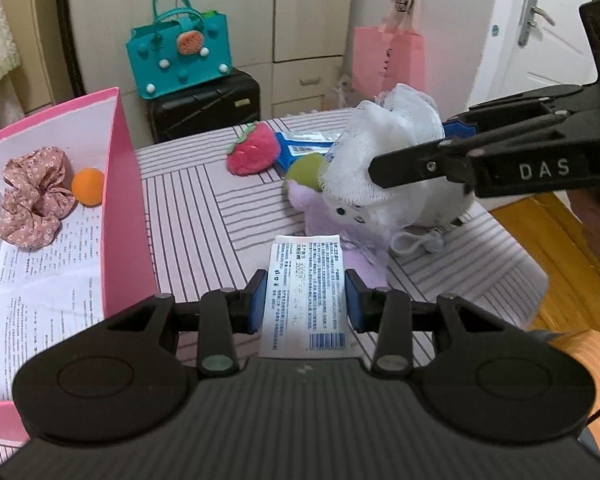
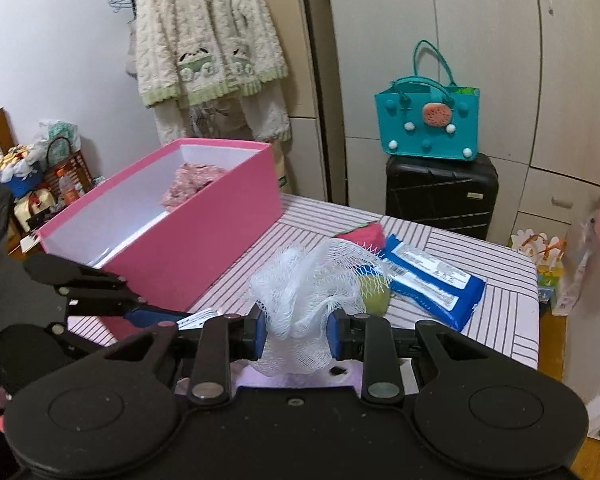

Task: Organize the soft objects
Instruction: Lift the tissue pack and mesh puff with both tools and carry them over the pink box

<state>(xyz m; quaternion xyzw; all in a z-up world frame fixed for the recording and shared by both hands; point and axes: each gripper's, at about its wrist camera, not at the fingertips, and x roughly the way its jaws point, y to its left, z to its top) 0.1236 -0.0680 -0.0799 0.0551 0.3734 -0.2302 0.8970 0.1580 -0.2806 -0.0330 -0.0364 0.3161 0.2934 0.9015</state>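
Observation:
My left gripper [image 1: 306, 300] is shut on a white tissue pack [image 1: 306, 280] held above the striped table. My right gripper [image 2: 296, 334] is shut on a white mesh bath pouf [image 2: 308, 304], lifted above a purple plush [image 1: 340, 240]; the pouf also shows in the left wrist view [image 1: 376, 152]. The pink box [image 1: 124, 208] stands at the left and holds a floral scrunchie [image 1: 32, 196] and an orange ball [image 1: 87, 186]. A strawberry plush [image 1: 254, 148], a green ball [image 1: 306, 172] and a blue wipes pack [image 2: 432, 280] lie on the table.
The striped table [image 1: 204, 208] ends at the right, with wooden floor [image 1: 540, 240] beyond. A black suitcase [image 2: 440, 196] with a teal bag [image 2: 428, 120] stands behind the table. A pink paper bag [image 1: 388, 60] hangs at the back. The pink box shows at left in the right wrist view [image 2: 180, 248].

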